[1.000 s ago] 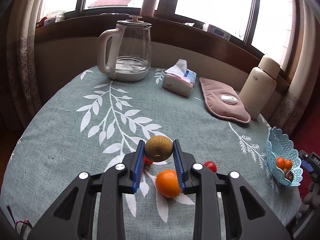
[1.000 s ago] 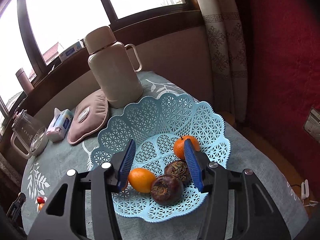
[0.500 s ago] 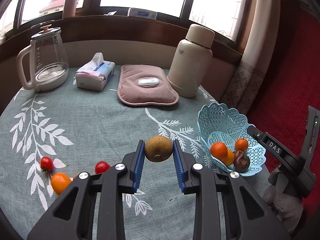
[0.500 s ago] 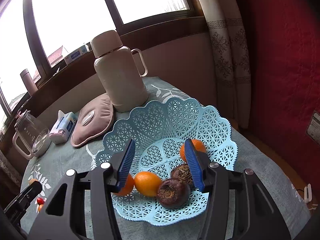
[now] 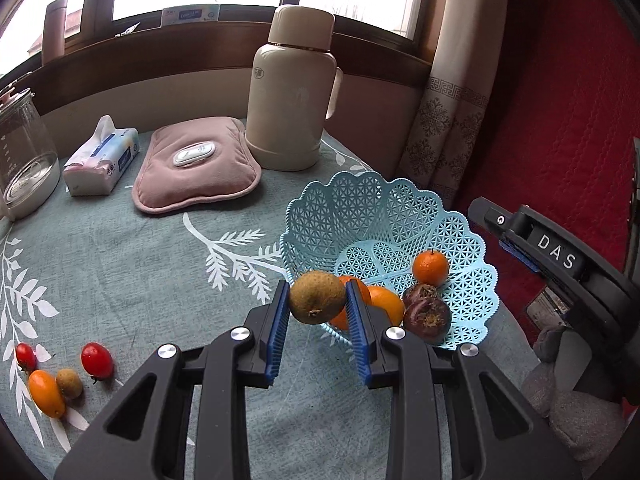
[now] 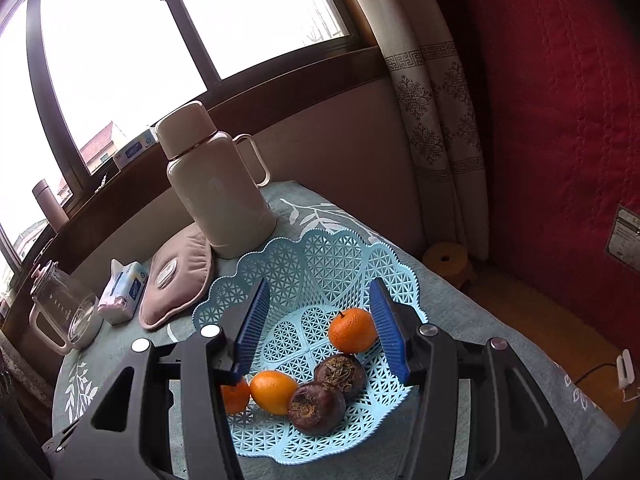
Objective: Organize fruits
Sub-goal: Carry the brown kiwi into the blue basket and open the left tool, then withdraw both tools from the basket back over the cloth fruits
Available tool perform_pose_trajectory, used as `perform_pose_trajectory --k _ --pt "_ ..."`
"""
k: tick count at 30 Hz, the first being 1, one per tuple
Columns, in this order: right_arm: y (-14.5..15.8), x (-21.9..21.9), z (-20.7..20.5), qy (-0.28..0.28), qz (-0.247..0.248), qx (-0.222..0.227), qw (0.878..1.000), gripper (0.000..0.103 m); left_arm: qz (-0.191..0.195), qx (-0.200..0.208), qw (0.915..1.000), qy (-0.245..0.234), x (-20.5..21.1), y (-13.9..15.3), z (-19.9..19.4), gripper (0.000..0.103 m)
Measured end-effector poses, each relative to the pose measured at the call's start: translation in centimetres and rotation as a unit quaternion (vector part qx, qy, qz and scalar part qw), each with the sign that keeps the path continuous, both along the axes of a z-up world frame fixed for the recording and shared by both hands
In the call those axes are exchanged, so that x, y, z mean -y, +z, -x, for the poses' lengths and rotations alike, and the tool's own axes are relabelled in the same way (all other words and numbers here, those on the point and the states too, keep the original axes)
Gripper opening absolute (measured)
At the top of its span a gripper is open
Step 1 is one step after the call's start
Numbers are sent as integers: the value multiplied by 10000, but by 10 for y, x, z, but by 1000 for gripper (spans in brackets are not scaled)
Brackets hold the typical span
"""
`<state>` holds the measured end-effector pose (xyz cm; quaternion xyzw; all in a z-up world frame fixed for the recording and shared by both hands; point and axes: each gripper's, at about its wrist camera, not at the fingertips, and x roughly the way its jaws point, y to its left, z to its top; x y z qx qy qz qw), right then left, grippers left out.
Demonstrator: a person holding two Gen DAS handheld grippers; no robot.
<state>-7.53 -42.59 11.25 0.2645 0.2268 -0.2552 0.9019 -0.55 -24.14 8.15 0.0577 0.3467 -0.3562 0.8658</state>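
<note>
My left gripper point(image 5: 317, 300) is shut on a brown-green round fruit point(image 5: 317, 297) and holds it in the air just at the near-left rim of the light blue lattice basket point(image 5: 360, 208). The basket holds oranges point(image 5: 430, 267) and two dark purple fruits point(image 5: 427, 316). My right gripper point(image 6: 320, 328) is open and empty, hovering above the same basket point(image 6: 304, 264), with an orange point(image 6: 352, 330) between its jaws' lines. Loose on the cloth at the left lie two cherry tomatoes point(image 5: 96, 360), a small orange fruit point(image 5: 46, 393) and a small brown fruit point(image 5: 69, 382).
A cream thermos jug point(image 5: 294, 88) stands behind the basket. A pink heating pad point(image 5: 196, 164), a tissue pack point(image 5: 102, 160) and a glass kettle point(image 5: 24, 160) lie along the back of the round table. The right gripper's body point(image 5: 560, 264) shows at the right.
My left gripper has swung right with the brown fruit, from above the loose fruits to the basket's rim. My right gripper has risen a little over the basket.
</note>
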Motion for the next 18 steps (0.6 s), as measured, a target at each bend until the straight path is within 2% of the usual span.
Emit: perform_pose_trajectory --k 10,12,13,15,18 --pt "3 5 5 -82 -43 75 9999 54 -97 6 9998 -185 22 -7 4 29" --pt "2 5 4 -80 -45 71 9999 54 -106 28 9998 -163 23 -7 5 44" --pt "2 5 4 -79 -47 69 9999 54 -82 68 9999 -133 22 -7 5 65" --pt "2 5 5 -79 -58 69 9999 54 -63 179 9998 -78 20 -5 5 69" --pt "0 6 6 -129 -103 100 9998 70 -60 176 9998 -48 15 -3 3 69"
